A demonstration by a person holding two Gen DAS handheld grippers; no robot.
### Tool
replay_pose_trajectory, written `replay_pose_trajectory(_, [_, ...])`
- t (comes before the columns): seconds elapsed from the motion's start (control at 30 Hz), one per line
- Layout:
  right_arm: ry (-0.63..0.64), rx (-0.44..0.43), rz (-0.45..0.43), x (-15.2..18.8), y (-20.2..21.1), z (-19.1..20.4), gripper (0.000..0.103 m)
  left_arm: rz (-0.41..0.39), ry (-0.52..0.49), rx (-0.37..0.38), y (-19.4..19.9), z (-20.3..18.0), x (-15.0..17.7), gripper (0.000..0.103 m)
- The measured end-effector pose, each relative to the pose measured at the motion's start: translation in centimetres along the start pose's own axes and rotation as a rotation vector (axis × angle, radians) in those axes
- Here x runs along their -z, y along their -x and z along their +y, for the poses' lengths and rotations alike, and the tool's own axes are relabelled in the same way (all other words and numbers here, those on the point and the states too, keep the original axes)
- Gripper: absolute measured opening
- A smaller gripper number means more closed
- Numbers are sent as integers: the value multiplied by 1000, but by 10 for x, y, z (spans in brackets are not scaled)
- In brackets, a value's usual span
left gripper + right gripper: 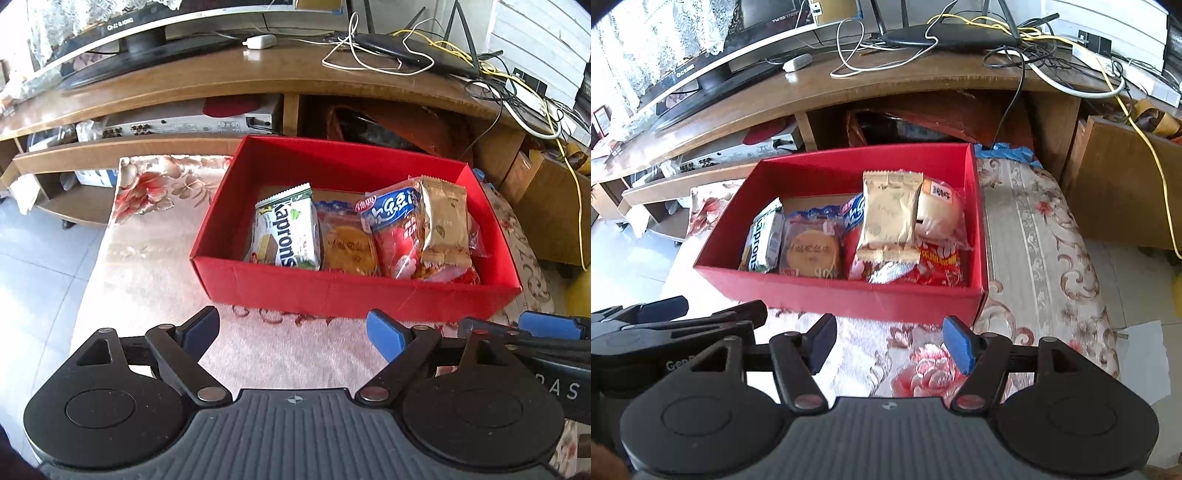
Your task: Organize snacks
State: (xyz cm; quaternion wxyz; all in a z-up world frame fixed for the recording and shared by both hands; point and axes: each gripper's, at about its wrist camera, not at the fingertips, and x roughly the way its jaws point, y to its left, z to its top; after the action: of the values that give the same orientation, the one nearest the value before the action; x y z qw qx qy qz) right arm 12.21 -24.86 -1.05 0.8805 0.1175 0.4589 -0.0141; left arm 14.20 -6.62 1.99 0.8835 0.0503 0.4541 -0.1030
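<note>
Seemingly the snacks already sit inside the red box [354, 291], toward twelve o'clock from both claws. Left gripper [293, 332] and right gripper [888, 341] stand apart, empty. Straighten the gold packet [890, 218] gently, gripping its edge.

Box [354, 295] on cloth-covered table [155, 266], snack packets [373, 236] inside — TV stand [236, 77] behind, both claws before it

1. The left gripper [293, 334] has black link arms joined by round silver rivets, and its fingers [384, 334] carry blue pads.
2. Two round black discs flank a grey ribbed plate bearing a small compass-like mark.
3. The right gripper [889, 345] is built alike: black arms, silver rivets, blue-padded fingers [956, 347].
4. White lettering marks each gripper's black side, only partly readable.
</note>
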Motion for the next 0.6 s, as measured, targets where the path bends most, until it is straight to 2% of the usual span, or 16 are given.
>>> replay_pose_trajectory(0.6, [20,-14,14,27,14,8,64,5,-12,-6,14,6,23,90])
